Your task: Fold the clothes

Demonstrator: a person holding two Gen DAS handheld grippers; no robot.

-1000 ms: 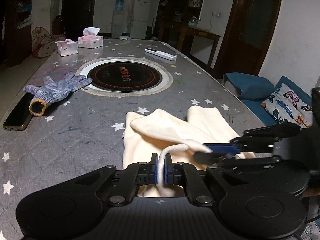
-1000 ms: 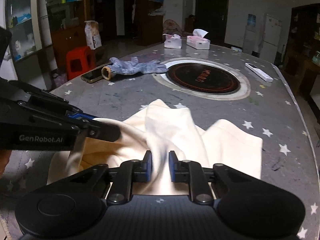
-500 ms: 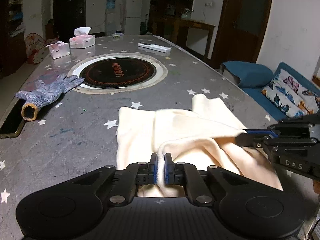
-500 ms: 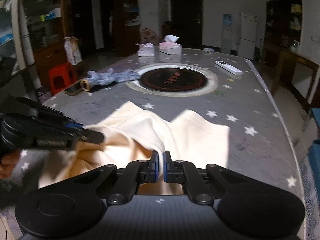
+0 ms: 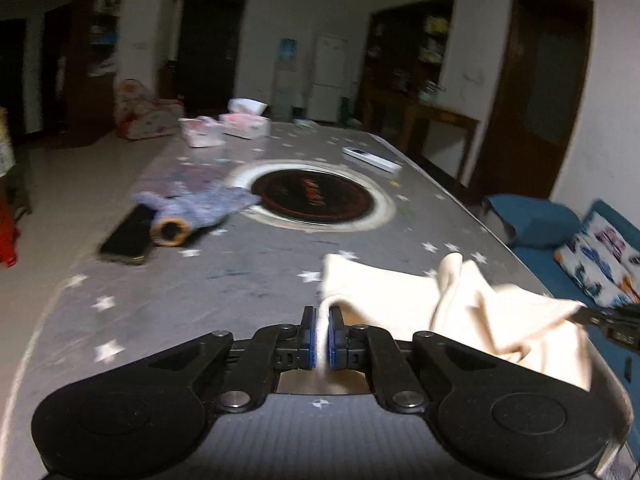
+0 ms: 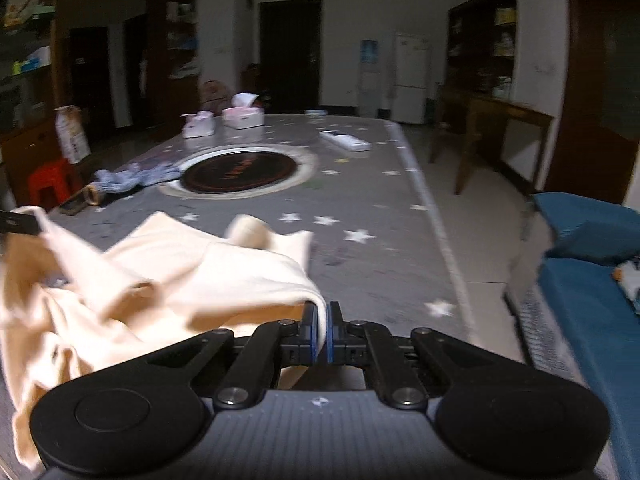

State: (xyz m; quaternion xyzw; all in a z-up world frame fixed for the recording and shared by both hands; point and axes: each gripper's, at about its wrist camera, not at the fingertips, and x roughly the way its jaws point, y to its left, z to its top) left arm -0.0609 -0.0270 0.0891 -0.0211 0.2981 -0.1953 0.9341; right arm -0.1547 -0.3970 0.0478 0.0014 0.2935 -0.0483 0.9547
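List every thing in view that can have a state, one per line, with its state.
left gripper: shut on the cream garment's edge
right gripper: shut on another edge of it
cream garment: bunched and creased, partly lifted between both grippers, not folded
work glove: lying flat on the table
phone: lying flat, screen dark
tissue box: open, a tissue sticking up
remote: lying flat
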